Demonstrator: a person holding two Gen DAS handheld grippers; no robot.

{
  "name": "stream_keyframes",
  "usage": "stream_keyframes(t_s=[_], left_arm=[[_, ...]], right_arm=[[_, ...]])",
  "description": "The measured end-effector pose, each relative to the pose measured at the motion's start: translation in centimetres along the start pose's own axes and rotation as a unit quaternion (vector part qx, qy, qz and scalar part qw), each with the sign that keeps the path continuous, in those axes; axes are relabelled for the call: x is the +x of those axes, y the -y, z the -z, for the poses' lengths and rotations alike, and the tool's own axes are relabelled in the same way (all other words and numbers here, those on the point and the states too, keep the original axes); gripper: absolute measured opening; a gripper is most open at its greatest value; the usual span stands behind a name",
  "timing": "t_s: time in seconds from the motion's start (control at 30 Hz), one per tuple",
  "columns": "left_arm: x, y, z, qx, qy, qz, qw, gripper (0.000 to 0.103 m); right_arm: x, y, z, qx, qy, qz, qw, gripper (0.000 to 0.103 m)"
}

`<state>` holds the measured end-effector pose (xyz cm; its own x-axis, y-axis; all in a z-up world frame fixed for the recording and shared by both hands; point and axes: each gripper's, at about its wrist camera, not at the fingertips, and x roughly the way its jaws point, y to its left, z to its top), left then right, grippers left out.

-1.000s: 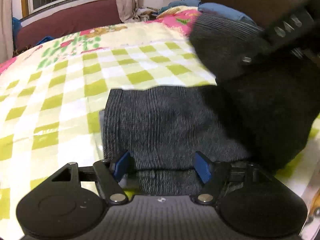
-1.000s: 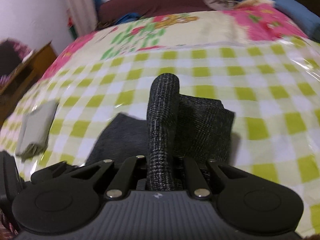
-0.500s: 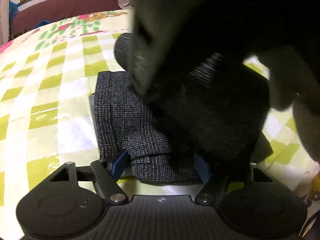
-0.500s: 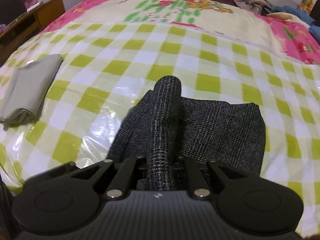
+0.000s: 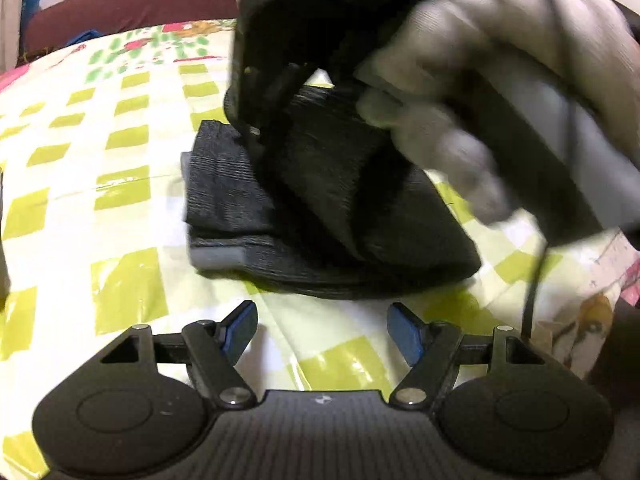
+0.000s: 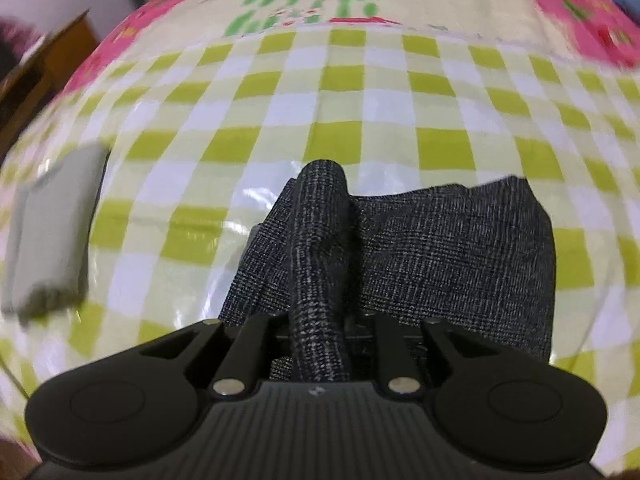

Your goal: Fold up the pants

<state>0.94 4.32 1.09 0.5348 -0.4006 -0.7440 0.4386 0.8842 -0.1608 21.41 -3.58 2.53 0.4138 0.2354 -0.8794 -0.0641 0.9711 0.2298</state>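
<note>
Left gripper (image 5: 322, 330) is now standing wide and empty at the bottom of its frame, backed off the near edge of the pants (image 5: 320, 208), which it was straddling a second ago. Right gripper (image 6: 320, 340) is still pinching a ridge of the dark cloth between closed fingers, carrying it over the folded stack at frame centre; the gloved right hand (image 5: 500, 92) is filling the upper right of the left view. That suggests the last fold is being laid down. The pants are lying on the checked bed cover (image 6: 360, 92). A folded grey garment (image 6: 52, 228) is sitting well apart at the left edge, not in the way.
</note>
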Motion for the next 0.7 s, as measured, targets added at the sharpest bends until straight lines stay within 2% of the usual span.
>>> stream_keyframes(t_s=[0.07, 0.13, 0.27, 0.37, 0.47, 0.57, 0.63, 0.7], left_arm=[[-0.2, 0.1, 0.1, 0.002, 0.005, 0.002, 1.0000, 0.084], [-0.6, 0.0, 0.4, -0.004, 0.007, 0.009, 0.9999, 0.084], [-0.9, -0.2, 0.7, -0.016, 0.013, 0.014, 0.9997, 0.084], [-1.1, -1.1, 0.5, -0.022, 0.018, 0.017, 0.9994, 0.084], [-0.5, -2.0, 0.0, -0.035, 0.023, 0.017, 0.9990, 0.084], [-0.4, -2.7, -0.1, -0.050, 0.022, 0.014, 0.9984, 0.084], [-0.7, -2.8, -0.1, -0.053, 0.031, 0.014, 0.9980, 0.084], [-1.4, -2.7, -0.1, -0.052, 0.046, 0.016, 0.9975, 0.084]], right_arm=[[0.2, 0.3, -0.4, 0.040, -0.001, -0.013, 0.999, 0.031], [0.2, -0.1, -0.7, 0.048, -0.004, -0.025, 0.999, 0.040], [0.2, -1.4, -1.6, 0.036, -0.002, -0.027, 0.999, 0.043], [-0.2, -2.3, -2.2, 0.000, 0.000, -0.026, 1.000, 0.042], [-1.4, -2.8, -2.7, -0.062, 0.021, -0.010, 0.998, 0.043], [-1.9, -2.9, -3.3, -0.140, 0.032, -0.001, 0.990, 0.050], [-1.9, -2.8, -3.6, -0.189, 0.043, 0.005, 0.981, 0.051], [-1.7, -2.2, -4.2, -0.203, 0.042, -0.008, 0.978, 0.053]])
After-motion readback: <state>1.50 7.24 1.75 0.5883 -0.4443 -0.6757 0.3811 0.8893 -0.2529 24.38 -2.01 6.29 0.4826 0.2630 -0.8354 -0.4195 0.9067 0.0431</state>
